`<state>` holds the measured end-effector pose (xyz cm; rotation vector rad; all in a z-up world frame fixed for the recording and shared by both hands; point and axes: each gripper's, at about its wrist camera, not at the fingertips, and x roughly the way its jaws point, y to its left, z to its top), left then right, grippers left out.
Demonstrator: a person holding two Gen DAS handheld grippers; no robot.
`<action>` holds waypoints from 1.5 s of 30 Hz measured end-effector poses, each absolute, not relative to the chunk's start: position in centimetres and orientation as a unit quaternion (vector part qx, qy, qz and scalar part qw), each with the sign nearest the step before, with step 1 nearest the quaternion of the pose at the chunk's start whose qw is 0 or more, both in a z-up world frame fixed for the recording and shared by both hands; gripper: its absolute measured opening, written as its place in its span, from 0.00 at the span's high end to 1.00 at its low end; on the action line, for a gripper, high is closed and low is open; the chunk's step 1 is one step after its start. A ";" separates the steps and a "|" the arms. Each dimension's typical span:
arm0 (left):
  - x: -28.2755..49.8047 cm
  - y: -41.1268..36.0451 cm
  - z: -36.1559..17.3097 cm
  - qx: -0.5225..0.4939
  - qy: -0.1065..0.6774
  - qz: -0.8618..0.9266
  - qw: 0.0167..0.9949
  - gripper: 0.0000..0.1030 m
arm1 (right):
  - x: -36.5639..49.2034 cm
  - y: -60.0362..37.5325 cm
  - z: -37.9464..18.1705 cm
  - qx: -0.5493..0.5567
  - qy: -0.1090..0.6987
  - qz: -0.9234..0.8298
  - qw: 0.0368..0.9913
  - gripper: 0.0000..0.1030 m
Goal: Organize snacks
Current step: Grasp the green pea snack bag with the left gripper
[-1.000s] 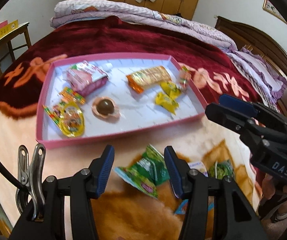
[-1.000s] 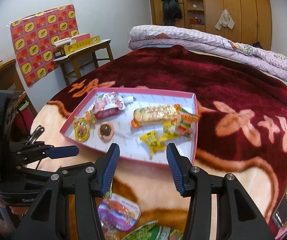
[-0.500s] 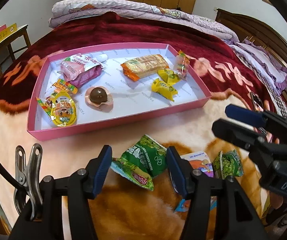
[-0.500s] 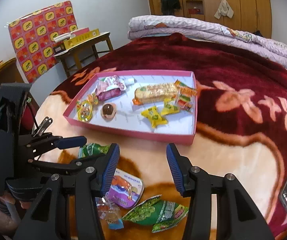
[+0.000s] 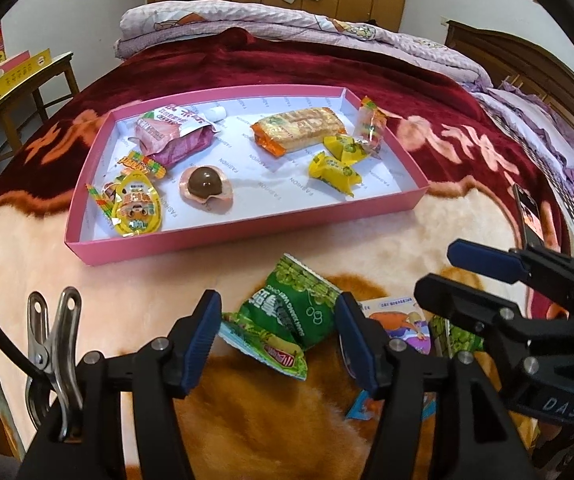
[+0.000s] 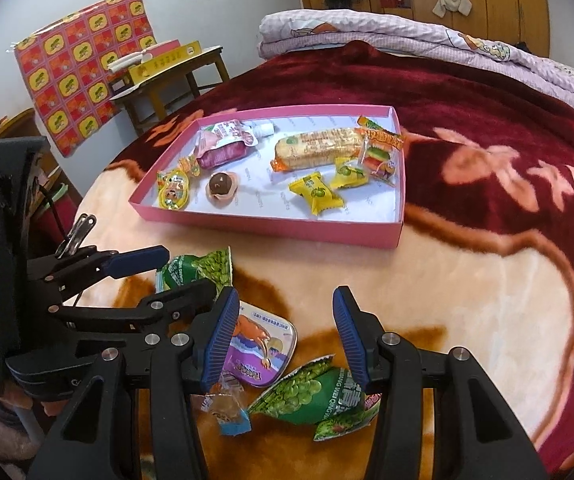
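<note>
- Two grippers are hovering over the bed's near edge: the left gripper [image 5: 279, 330] is opening its jaws, with a green pea bag [image 5: 287, 316] lying between the pads but not pressed by them.
- The right gripper [image 6: 283, 334] is holding its jaws apart and gripping nothing; bare blanket is showing between them.
- That first green pea bag is lying with its long axis slanted, one end pointing toward the tray and the other toward the left pad, so the jaws are straddling it roughly across its width.
- Just beside it, toward the right gripper, a purple pack [image 6: 261, 350] is lying flat, partly hidden behind the right gripper's left finger.
- A second green bag [image 6: 319, 396] is lying nearer still, just below and slightly inward of the right gripper's right pad, its long axis running crosswise to the fingers; a small blue-ended candy [image 6: 227, 410] is sitting beside it.
- By my reading the left gripper is nearer the first bag and the right one nearer the second, so each is lining up on its own bag.
- Farther out, the pink tray [image 5: 247, 232] is sitting mid-bed on the blanket [image 5: 367, 248], already carrying a pink pouch, a long biscuit pack, yellow candies and a chocolate ball; its near middle is looking free for more.
</note>
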<state>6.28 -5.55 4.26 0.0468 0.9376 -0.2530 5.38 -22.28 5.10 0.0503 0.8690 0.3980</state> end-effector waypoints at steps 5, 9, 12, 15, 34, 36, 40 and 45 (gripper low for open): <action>7.2 -6.0 3.8 0.011 0.452 -0.115 0.884 0.35 | 5.5 -22.9 4.8 0.039 0.424 0.185 0.886 0.51; 7.1 -6.0 3.8 0.009 0.453 -0.112 0.884 0.35 | 5.4 -22.9 4.8 0.040 0.423 0.186 0.886 0.51; 6.7 -6.1 3.7 0.005 0.454 -0.109 0.885 0.35 | 5.3 -22.8 4.7 0.039 0.423 0.189 0.885 0.51; 6.8 -6.5 3.6 0.009 0.449 -0.105 0.887 0.35 | 5.3 -22.8 4.7 0.040 0.423 0.189 0.885 0.51; 6.7 -5.5 3.4 -0.008 0.457 -0.101 0.884 0.50 | 4.8 -23.3 4.4 0.057 0.430 0.191 0.881 0.51; 6.6 -4.9 3.8 -0.008 0.453 -0.095 0.886 0.50 | 4.8 -23.1 4.3 0.056 0.433 0.191 0.879 0.51; 6.2 -3.7 4.6 -0.014 0.440 -0.092 0.893 0.51 | 4.6 -22.5 4.0 0.055 0.445 0.192 0.873 0.51; 5.9 -2.4 5.6 -0.020 0.426 -0.087 0.900 0.51 | 4.4 -21.1 3.4 0.033 0.455 0.194 0.869 0.51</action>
